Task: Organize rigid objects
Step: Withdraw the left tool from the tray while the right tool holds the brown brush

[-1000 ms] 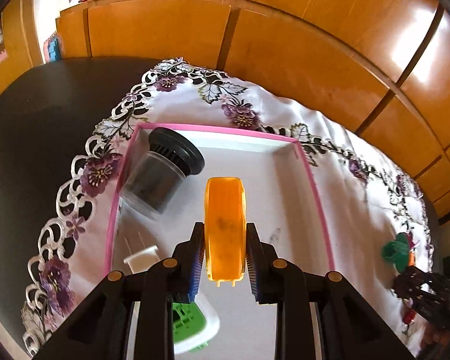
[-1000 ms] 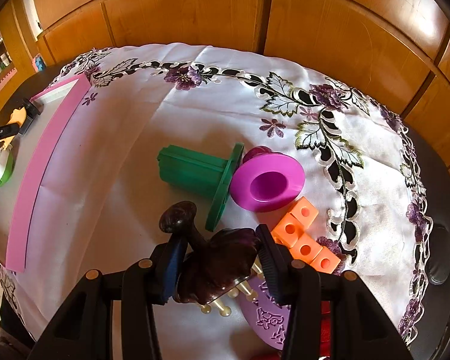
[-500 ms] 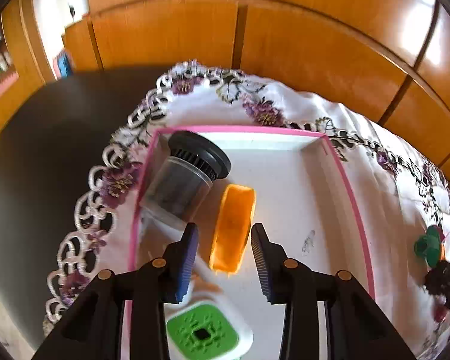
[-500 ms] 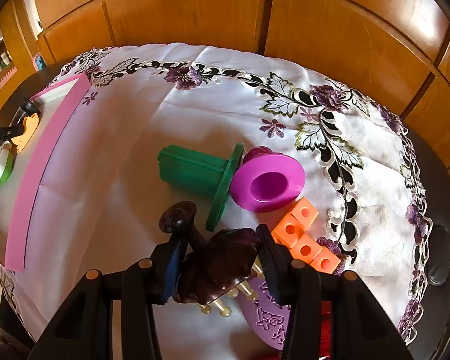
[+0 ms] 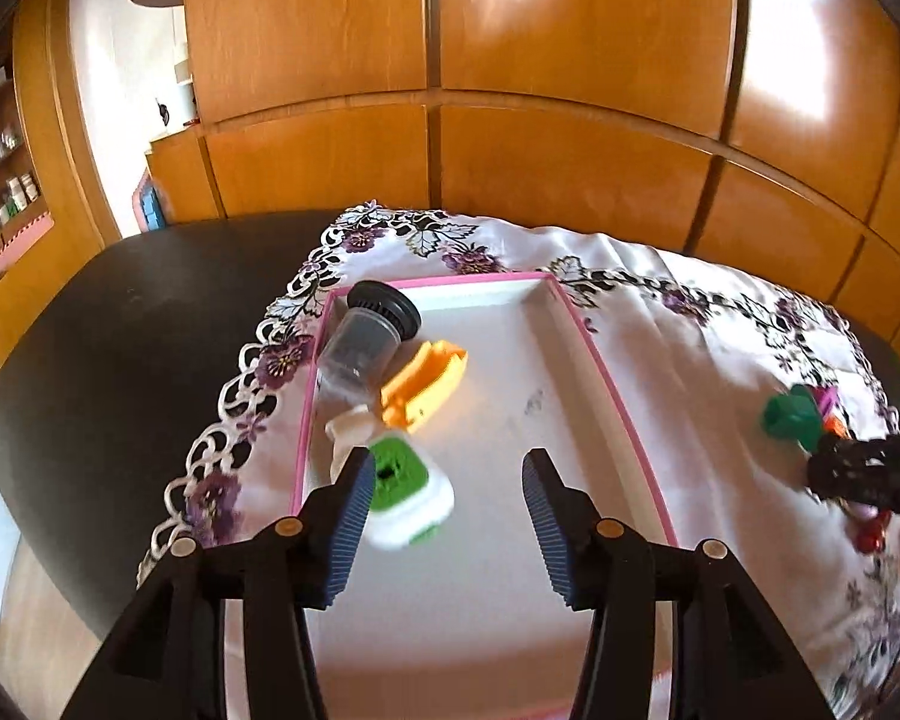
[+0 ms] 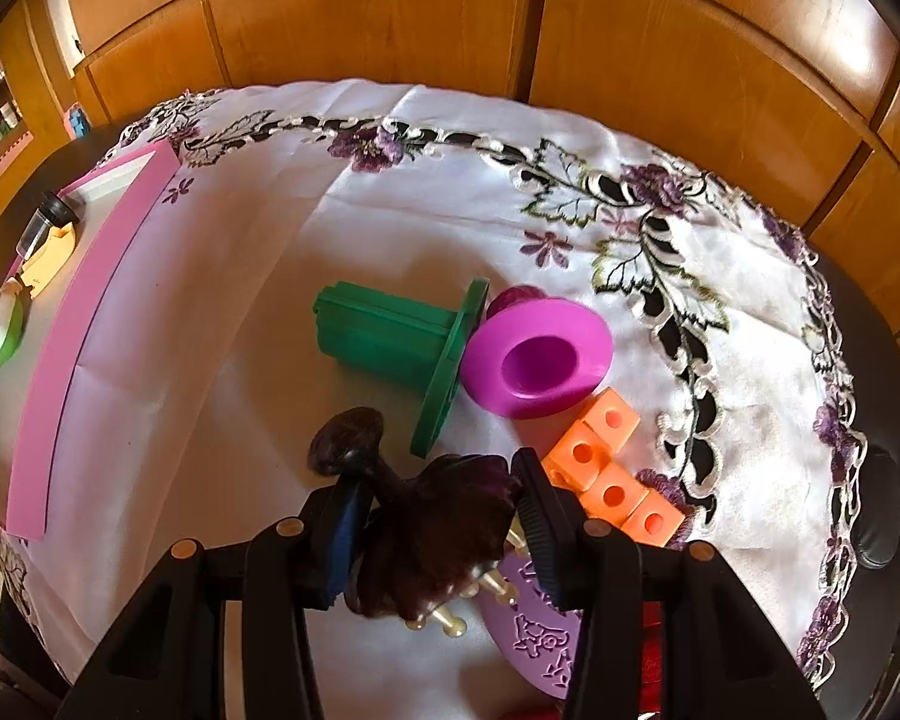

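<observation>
A pink-rimmed white tray (image 5: 594, 354) lies on the embroidered cloth. In it rest an orange piece (image 5: 427, 383), a clear jar with a black lid (image 5: 369, 336) and a green-and-white square item (image 5: 403, 483). My left gripper (image 5: 444, 519) hovers over the tray's near part, jaws opening, nothing between them. In the right wrist view my right gripper (image 6: 435, 525) is shut on a dark purple brush (image 6: 432, 525) with pale bristle pegs. Ahead of it lie a green flanged piece (image 6: 390, 342), a magenta hat-shaped cup (image 6: 537, 357) and orange cubes (image 6: 609, 468).
A lilac embossed disc (image 6: 540, 624) sits under the right gripper's right finger. The tray (image 6: 90, 294) shows at that view's far left. The dark table (image 5: 126, 372) extends left of the cloth, with wooden cabinet doors (image 5: 570, 120) behind. The right gripper (image 5: 870, 474) appears at the left view's right edge.
My left gripper let go of the orange piece, which now lies in the tray beside the jar, and has pulled back and up with its jaws wider. The right gripper has not moved.
</observation>
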A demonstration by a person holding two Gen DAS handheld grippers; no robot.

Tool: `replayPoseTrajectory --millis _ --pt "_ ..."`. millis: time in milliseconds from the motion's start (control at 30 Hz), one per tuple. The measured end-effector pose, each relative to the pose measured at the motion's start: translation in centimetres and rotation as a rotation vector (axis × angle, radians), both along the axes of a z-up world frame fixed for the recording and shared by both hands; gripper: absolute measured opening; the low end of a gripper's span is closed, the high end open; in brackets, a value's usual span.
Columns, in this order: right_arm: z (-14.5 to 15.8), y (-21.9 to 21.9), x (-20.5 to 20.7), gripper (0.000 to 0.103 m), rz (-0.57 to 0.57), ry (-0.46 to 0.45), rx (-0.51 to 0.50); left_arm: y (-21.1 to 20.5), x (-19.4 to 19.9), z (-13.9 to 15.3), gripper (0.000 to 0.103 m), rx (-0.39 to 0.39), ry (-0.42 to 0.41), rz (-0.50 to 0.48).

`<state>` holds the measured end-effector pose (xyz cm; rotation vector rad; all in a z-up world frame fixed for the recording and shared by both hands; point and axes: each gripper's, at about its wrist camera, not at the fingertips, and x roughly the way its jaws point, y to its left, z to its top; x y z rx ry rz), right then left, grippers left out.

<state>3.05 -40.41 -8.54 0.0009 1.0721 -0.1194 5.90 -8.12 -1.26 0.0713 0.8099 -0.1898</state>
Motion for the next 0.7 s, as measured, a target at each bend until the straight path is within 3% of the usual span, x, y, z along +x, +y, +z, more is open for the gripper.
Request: replayPoseTrajectory --millis 100,167,700 --pt "-0.8 0.6 0.2 0.047 0.027 0.042 -0.003 0.1 -1.3 0.1 0.052 0.013 -0.010 -0.002" --pt "-0.7 1.3 0.2 0.046 0.042 0.027 -0.055 0.2 -2.0 -0.1 0.052 0.017 -0.008 -0.001" --pt "-0.7 1.6 0.4 0.046 0.050 0.020 -0.071 1.4 -3.8 -1.1 0.052 0.023 0.015 0.022"
